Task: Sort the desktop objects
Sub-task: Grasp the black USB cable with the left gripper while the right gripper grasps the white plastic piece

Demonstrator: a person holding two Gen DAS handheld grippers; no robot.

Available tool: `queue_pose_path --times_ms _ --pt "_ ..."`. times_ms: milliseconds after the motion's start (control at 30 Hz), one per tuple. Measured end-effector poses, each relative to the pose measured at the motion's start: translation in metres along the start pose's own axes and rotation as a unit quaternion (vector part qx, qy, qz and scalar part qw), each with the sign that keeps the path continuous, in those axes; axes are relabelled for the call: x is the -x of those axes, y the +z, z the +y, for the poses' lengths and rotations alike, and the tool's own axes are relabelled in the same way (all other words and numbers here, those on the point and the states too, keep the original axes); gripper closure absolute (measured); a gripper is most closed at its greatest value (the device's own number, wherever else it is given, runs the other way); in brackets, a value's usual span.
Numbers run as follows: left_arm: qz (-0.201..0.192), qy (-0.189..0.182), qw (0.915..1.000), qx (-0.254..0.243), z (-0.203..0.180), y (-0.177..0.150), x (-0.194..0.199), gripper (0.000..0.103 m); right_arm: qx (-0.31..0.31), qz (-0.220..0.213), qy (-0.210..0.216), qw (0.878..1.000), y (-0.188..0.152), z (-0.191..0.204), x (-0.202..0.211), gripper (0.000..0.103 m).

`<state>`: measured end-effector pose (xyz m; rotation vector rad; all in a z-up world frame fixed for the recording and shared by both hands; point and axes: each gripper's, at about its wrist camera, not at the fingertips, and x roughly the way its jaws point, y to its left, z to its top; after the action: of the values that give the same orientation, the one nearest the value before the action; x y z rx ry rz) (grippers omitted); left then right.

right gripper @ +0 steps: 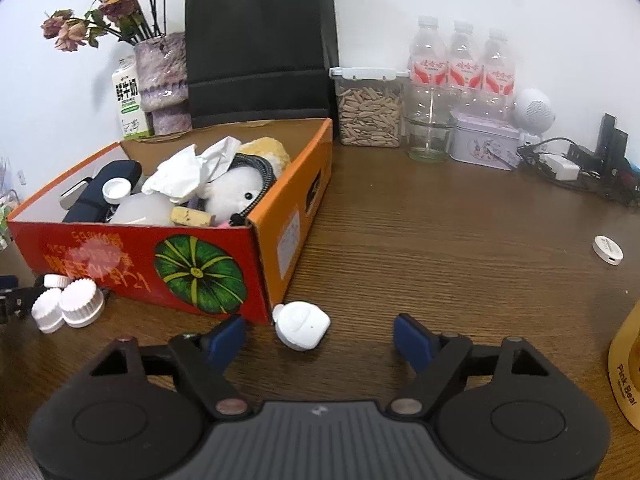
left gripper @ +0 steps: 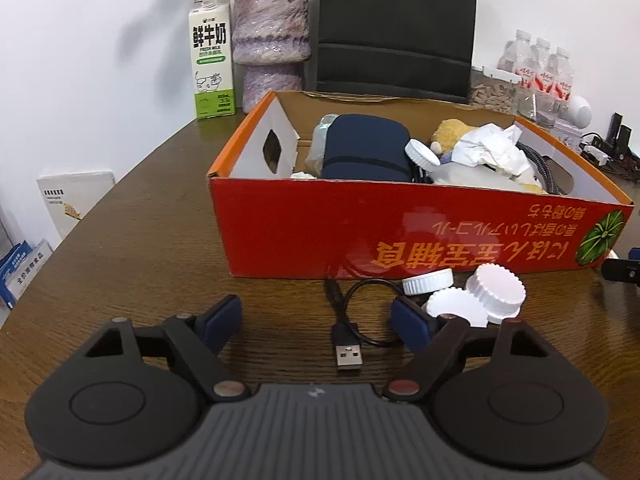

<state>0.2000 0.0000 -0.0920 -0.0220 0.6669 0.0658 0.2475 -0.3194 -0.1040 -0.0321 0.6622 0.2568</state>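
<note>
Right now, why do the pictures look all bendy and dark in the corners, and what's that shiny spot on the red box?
Left wrist view: a fisheye lens curves the table edge and blackens the corners. Right wrist view: same bulging, and room light glares pale on the red box front, washing out its lettering. The far water bottles look hazy.

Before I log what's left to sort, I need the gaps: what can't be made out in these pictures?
- Left wrist view: box bottom layer, buried under tissue and pouch.
- Left wrist view: cable's far end, behind the fingers.
- Right wrist view: yellow container, cut off at the edge.
</note>
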Motion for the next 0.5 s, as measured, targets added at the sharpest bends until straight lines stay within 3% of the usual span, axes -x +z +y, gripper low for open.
queue_pose_path --times_ms 200,267,300,433,500 --pt "-0.005 -0.002 1.0 -0.002 -0.001 0.001 0.002 0.041 0.01 -0.006 0.007 1.0 0.0 0.004 0.002 0.05" --pt "-0.007 -0.003 1.0 -0.004 -0.002 0.001 0.003 0.051 0.016 -0.006 0.013 1.0 -0.001 0.006 0.005 0.071" --pt "-0.008 -0.004 0.9999 -0.004 -0.002 0.001 0.004 0.059 0.018 -0.007 0.015 1.0 -0.002 0.007 0.006 0.076" --pt "-0.012 -0.009 0.9999 -0.007 -0.002 0.0 0.007 0.086 0.018 -0.009 0.018 1.0 -0.005 0.01 0.012 0.076" --pt "-0.014 -0.009 0.9998 -0.008 -0.002 -0.001 0.007 0.088 0.021 -0.012 0.016 1.0 -0.006 0.013 0.014 0.076"
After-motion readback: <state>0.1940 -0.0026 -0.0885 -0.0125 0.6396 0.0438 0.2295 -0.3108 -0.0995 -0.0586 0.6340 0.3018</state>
